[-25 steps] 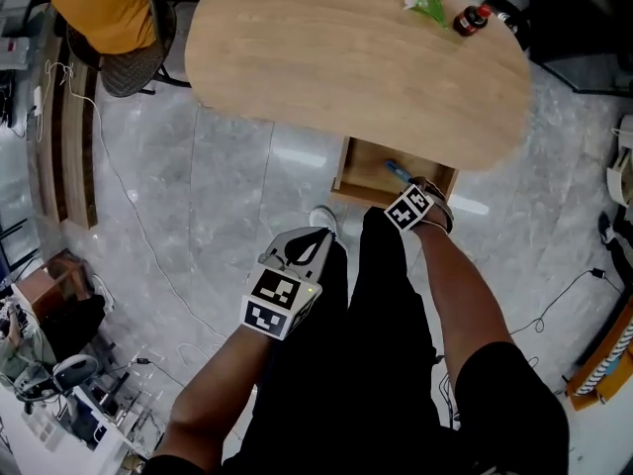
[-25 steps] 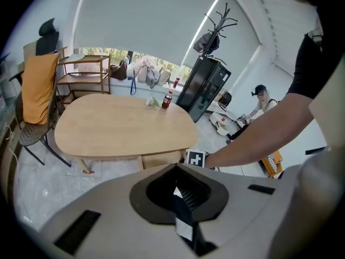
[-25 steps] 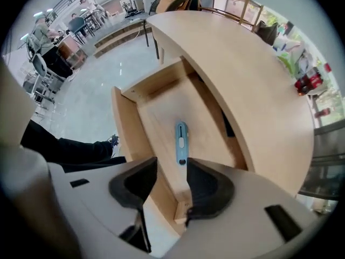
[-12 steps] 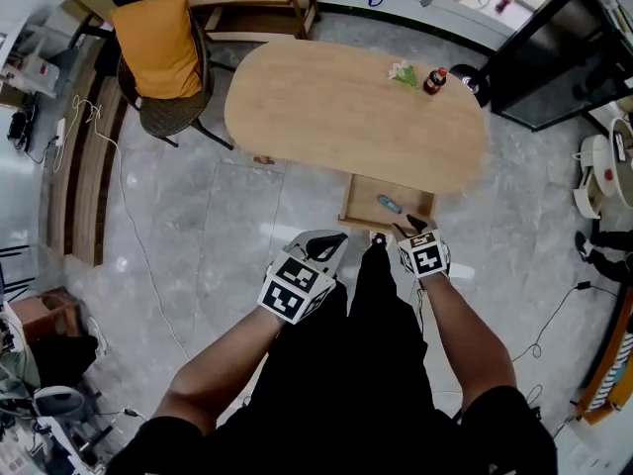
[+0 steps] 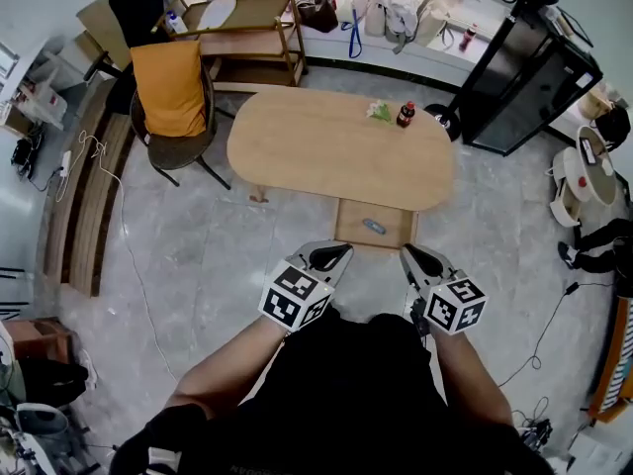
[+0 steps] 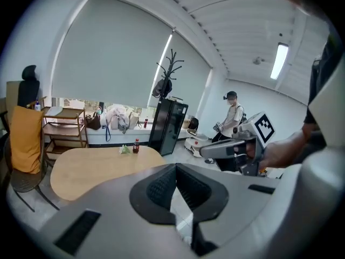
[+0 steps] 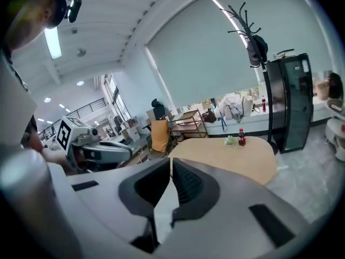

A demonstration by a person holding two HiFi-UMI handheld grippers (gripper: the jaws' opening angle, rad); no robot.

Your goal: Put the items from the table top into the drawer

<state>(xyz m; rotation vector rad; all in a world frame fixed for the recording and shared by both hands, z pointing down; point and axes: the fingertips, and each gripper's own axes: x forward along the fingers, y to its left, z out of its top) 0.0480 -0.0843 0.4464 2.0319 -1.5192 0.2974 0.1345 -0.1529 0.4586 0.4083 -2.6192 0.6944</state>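
Note:
A small red-capped bottle (image 5: 405, 115) and a white-and-green flower sprig (image 5: 381, 112) stand at the far right end of the oval wooden table (image 5: 336, 151). Below its near edge the drawer (image 5: 348, 234) is pulled out, with a blue item (image 5: 374, 227) lying in it. My left gripper (image 5: 331, 256) is held up well short of the table, shut and empty. My right gripper (image 5: 415, 257) hangs beside it, its jaws closing to a thin slit with nothing between them. From the right gripper view the bottle (image 7: 241, 138) and sprig (image 7: 230, 140) look far off.
A chair with an orange cloth (image 5: 173, 102) stands left of the table, a wooden shelf unit (image 5: 247, 28) behind it, and a black cabinet (image 5: 524, 77) at the right. Cables (image 5: 114, 216) trail over the grey floor. A person (image 6: 233, 120) stands far off.
Both grippers have risen, and the table now looks smaller and farther off. My right gripper has come up out of the drawer, leaving the blue item there, and its jaws have come together.

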